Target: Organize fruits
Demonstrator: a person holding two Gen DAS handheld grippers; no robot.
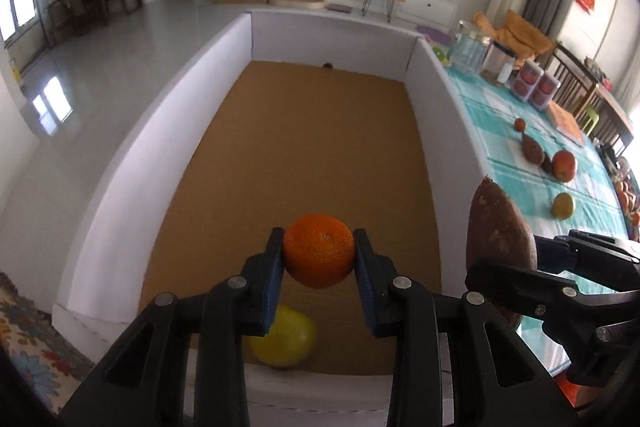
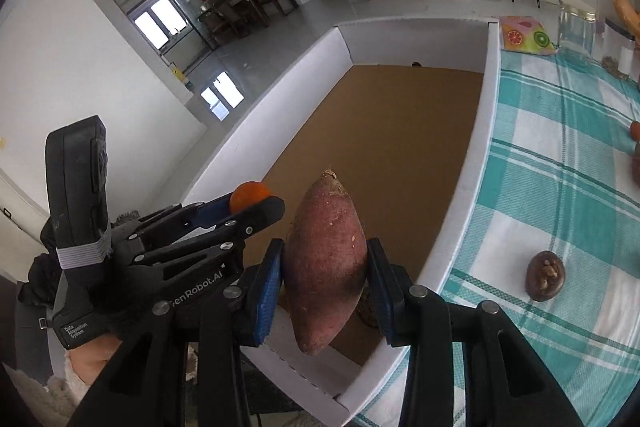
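Looking along the left gripper [image 1: 319,259], its two blue-padded fingers [image 1: 276,283] are closed part way around an orange [image 1: 319,251], one pad pressed against each side, holding the fruit in the air above the near end of a large box [image 1: 120,163] with white walls and a brown cardboard floor. Below the orange, a round yellow fruit [image 1: 286,337] rests on the box floor against the near wall, partly hidden by the left finger. Moving right, the right gripper [image 2: 325,285] has its own blue pads [image 2: 267,291] closed part way on a reddish-brown sweet potato [image 2: 325,259], held upright with its pointed stem end up and its lower tip hanging past the pads, over the near right corner of the box. A dark round item lies on the box floor behind the sweet potato, too hidden to identify. Further right, beyond the box's right wall, a teal and white checked tablecloth [image 2: 560,211] covers the table. On it lie a small dark brown fruit [image 2: 545,281] near the box, and farther out a red apple [image 1: 564,166], a yellow-green fruit [image 1: 563,206], and some dark reddish pieces [image 1: 532,149] in a loose line. Glass jars [image 1: 470,47] stand at the far end of the cloth.
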